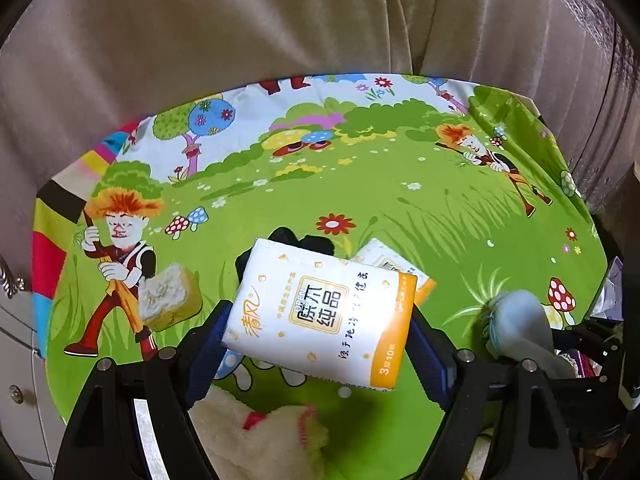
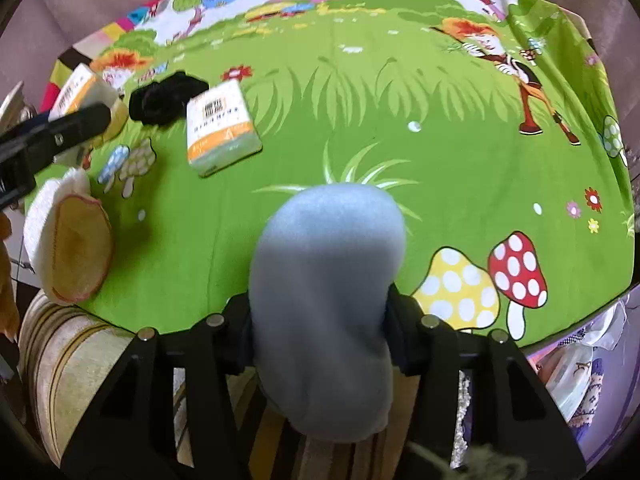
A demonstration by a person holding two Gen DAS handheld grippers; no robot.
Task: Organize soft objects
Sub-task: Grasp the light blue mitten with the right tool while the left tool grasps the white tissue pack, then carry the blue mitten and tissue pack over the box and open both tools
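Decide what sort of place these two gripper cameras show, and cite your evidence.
Probably a home living room: a table under a cartoon tablecloth, brown drapes behind it, and a striped sofa cushion beside it.

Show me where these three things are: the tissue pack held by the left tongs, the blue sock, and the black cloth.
Tissue pack (image 1: 320, 312): left wrist view, on its printed front face.
Blue sock (image 2: 326, 280): right wrist view, on its rounded middle.
Black cloth (image 2: 166, 98): right wrist view, on its crumpled centre.
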